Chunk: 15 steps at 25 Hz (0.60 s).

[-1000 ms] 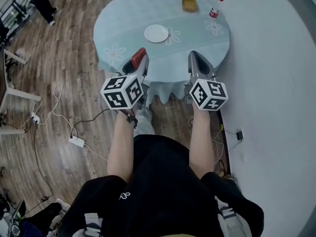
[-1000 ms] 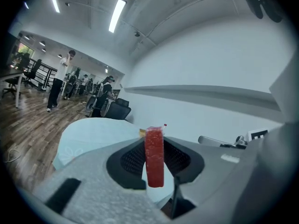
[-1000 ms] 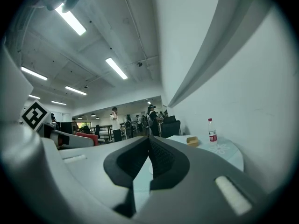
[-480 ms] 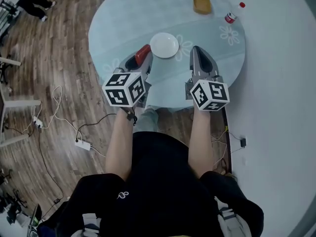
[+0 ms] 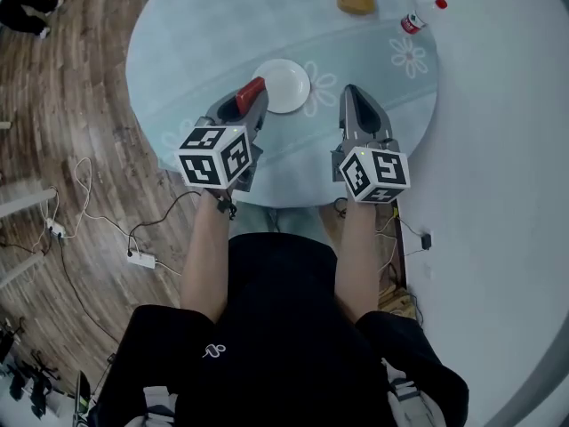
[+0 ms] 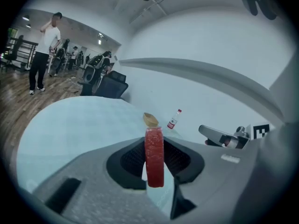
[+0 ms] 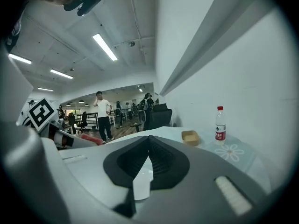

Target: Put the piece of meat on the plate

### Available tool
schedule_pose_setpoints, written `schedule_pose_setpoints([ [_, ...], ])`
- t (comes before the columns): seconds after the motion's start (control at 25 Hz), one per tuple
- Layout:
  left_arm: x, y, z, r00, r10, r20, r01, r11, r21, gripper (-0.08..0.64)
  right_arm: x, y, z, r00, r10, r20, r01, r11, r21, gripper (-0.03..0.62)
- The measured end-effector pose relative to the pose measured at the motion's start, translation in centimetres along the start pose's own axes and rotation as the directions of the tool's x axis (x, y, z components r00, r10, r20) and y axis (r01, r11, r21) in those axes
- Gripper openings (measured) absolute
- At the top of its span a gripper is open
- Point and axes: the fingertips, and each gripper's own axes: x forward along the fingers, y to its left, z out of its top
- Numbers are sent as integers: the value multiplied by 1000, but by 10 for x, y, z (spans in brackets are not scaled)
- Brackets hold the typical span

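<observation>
Left gripper (image 5: 250,105) clamps the meat (image 6: 154,155); the plate (image 5: 286,85) lies just right of its tips. Right gripper (image 5: 353,94) is closed and empty.

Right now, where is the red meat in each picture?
Head view: the meat sits in the left tool, by the left rim of the white plate.
Left gripper view: the meat is dead centre, upright between the jaws.
Right gripper view: the meat is a small red bit at the left, in the left tool.
Shared landmark: the red-capped bottle, on the table in all three.
</observation>
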Motion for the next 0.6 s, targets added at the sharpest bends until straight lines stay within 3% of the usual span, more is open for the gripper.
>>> schedule_pose_setpoints([
  [0.24,45,2,-37,982,-98,-163,97,995,-12,89,10,-20,-19,998,1,-61,-1,1000,-1,9],
  [0.44,79,16,-70,933,-156,-324,162,987,-7,89,5,-30,-37,996,-5,-94,7,1000,18,9],
  [0.6,106,16,-92,890,-202,-408,207,978,-31,89,-9,-50,-55,992,-28,-123,32,999,29,9],
])
